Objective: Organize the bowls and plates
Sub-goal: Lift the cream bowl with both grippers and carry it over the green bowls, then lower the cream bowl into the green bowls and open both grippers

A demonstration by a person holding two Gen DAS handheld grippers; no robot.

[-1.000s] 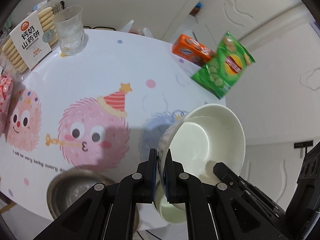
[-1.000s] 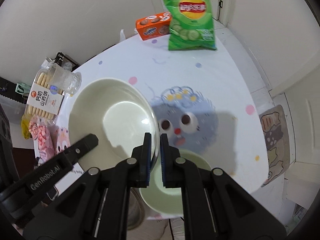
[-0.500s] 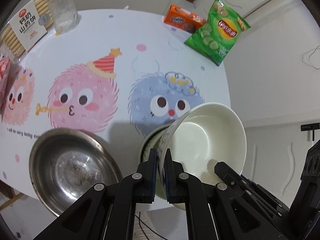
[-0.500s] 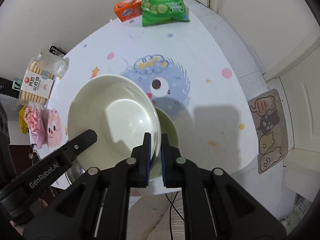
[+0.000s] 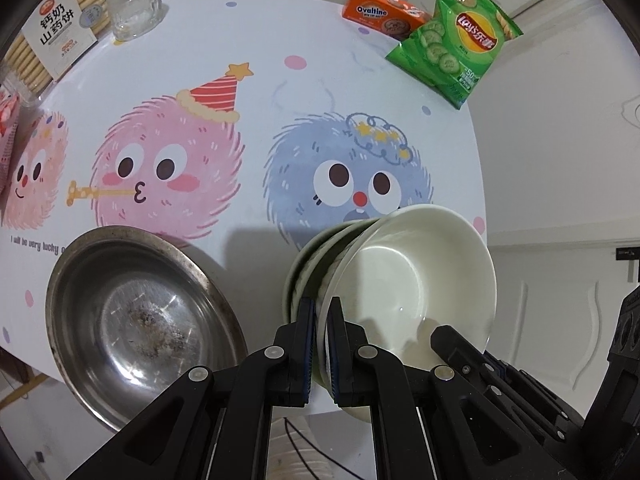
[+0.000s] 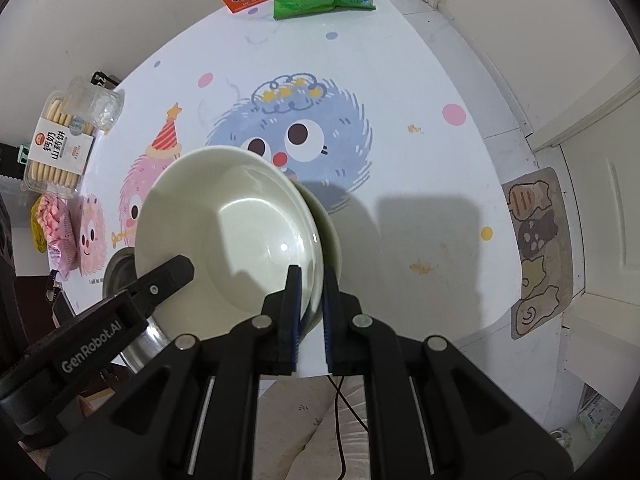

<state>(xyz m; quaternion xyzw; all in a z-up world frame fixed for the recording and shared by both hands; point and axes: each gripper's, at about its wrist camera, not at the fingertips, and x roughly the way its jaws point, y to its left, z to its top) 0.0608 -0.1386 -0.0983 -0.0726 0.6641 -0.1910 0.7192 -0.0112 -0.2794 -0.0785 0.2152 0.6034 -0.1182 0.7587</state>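
Note:
A white bowl (image 5: 408,280) (image 6: 232,232) hangs tilted between both grippers. My left gripper (image 5: 320,305) is shut on its left rim, and my right gripper (image 6: 311,277) is shut on the opposite rim. Directly beneath it a pale green bowl (image 5: 301,270) (image 6: 331,236) stands on the table near the front edge; the white bowl overlaps it and hides most of it. I cannot tell whether the two touch. A dull steel bowl (image 5: 136,320) (image 6: 120,276) with crumbs inside sits to the left of them, at the table's front edge.
The round table (image 5: 256,80) has a cartoon-monster cover. At its far side lie an orange Ovaltine box (image 5: 380,10) and a green chips bag (image 5: 460,40). A glass (image 5: 134,4) and a biscuit pack (image 5: 52,36) stand far left. A floor mat (image 6: 536,252) lies right.
Both grippers carried the white bowl toward the table's near edge and lower, over the pale green bowl. The steel bowl came fully into the left wrist view.

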